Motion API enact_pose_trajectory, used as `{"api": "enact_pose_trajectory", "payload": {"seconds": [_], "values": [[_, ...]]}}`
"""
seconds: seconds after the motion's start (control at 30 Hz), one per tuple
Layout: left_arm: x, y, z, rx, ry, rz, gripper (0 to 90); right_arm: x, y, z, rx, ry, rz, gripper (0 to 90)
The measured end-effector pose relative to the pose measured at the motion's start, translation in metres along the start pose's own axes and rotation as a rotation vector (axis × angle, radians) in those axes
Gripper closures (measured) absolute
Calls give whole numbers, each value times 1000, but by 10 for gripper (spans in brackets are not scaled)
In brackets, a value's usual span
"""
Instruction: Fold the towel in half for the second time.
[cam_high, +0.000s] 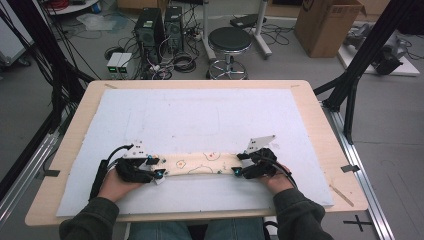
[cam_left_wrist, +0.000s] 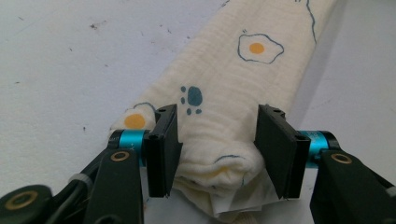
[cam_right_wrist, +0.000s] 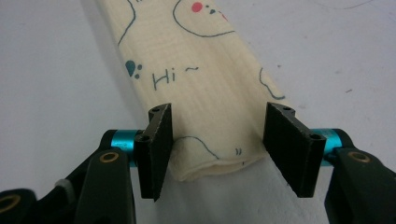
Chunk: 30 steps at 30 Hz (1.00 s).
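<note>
A cream cloth (cam_high: 200, 162) printed with fried eggs, paw marks and "Hi~" lies folded into a long narrow band across the near part of the white mat (cam_high: 200, 115). My left gripper (cam_high: 159, 170) is at its left end. In the left gripper view the thick folded end (cam_left_wrist: 224, 79) sits between the jaws of the left gripper (cam_left_wrist: 217, 149), and both pads touch its sides. My right gripper (cam_high: 239, 167) is at the other end. There the flatter end (cam_right_wrist: 196, 70) fills the gap of the right gripper (cam_right_wrist: 217, 144), its edges against both pads.
The mat covers most of a wooden table (cam_high: 320, 130). A thin wooden stick (cam_high: 341, 195) lies near the right front corner. Beyond the table stand a black stool (cam_high: 229, 42), computer towers (cam_high: 150, 27) with cables, and a cardboard box (cam_high: 327, 25).
</note>
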<state>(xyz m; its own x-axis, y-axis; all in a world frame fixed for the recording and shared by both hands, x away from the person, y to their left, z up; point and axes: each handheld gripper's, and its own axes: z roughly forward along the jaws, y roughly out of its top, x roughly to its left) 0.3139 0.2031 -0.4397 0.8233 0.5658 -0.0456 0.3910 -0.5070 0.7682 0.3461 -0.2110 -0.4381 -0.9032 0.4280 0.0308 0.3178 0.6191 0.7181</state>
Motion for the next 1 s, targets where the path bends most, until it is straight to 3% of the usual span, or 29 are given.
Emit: {"api": "enact_pose_trajectory", "payload": {"seconds": [0.1, 0.23, 0.47, 0.6, 0.73, 1.0], "values": [[-2, 2, -4, -16, -13, -11, 500, 0, 1, 0, -13, 8, 7, 407], [-2, 8, -12, -73, -24, -18, 494, -1, 5, -6, -52, 25, 39, 389], [7, 13, -19, -149, 9, -72, 455, -11, 12, -18, -139, 32, 99, 379], [16, 11, -18, -144, 54, -109, 455, -21, 12, -19, -137, 7, 158, 426], [22, 10, -13, -125, 85, -149, 465, -31, 9, -15, -123, 15, 217, 461], [28, 7, -1, -46, 60, -172, 518, -36, 6, -1, -40, 50, 260, 532]]}}
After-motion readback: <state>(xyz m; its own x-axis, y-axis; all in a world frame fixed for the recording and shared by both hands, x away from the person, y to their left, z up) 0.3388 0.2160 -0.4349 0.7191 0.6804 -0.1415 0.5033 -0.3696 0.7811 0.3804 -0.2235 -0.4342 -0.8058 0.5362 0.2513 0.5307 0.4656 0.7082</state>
